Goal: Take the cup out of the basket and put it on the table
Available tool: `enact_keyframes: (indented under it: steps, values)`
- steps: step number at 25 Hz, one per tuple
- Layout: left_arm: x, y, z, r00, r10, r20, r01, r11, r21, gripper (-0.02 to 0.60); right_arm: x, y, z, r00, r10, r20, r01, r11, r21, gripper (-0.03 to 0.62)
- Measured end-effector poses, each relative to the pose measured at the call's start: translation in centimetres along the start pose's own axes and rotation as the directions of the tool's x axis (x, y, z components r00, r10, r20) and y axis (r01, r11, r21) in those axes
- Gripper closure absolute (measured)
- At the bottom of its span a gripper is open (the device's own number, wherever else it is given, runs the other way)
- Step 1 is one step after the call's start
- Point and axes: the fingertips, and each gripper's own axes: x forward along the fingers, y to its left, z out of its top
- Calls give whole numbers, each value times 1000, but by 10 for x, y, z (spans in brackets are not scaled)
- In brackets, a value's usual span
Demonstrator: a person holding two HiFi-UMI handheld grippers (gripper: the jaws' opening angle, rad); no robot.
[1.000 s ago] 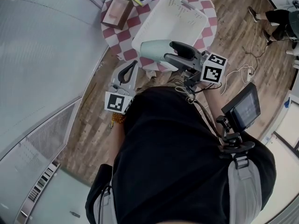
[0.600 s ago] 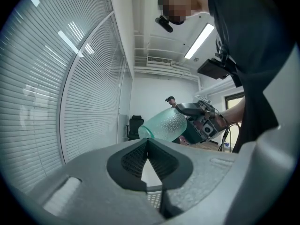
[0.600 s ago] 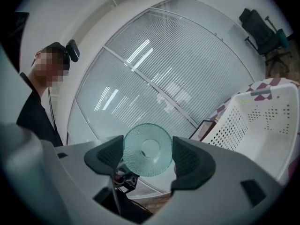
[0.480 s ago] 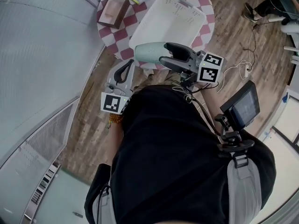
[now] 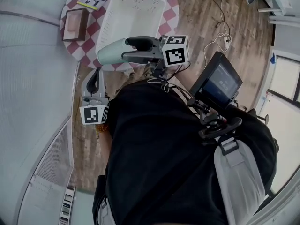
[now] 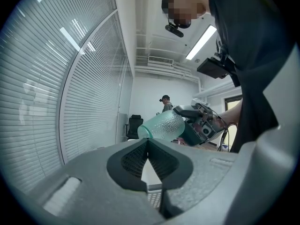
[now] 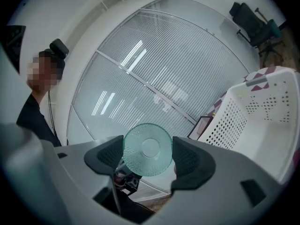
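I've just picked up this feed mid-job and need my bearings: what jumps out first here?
The pale green textured cup stands out first, clamped in the right claw and held in the air outside the white basket. That basket sits on the checkered table. The left claw is shut on nothing, lower down.

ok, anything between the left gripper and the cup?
Nothing: the left gripper view shows open air from the left gripper to the cup, which the right gripper holds.
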Motion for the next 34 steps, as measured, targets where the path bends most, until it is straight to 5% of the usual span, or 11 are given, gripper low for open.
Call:
enact_keyframes:
  steps: [34]
  values:
    - [11, 8, -4, 1000, 8, -18, -8, 1000, -18, 575, 2, -14, 14, 999, 31, 24, -33, 997, 77, 256]
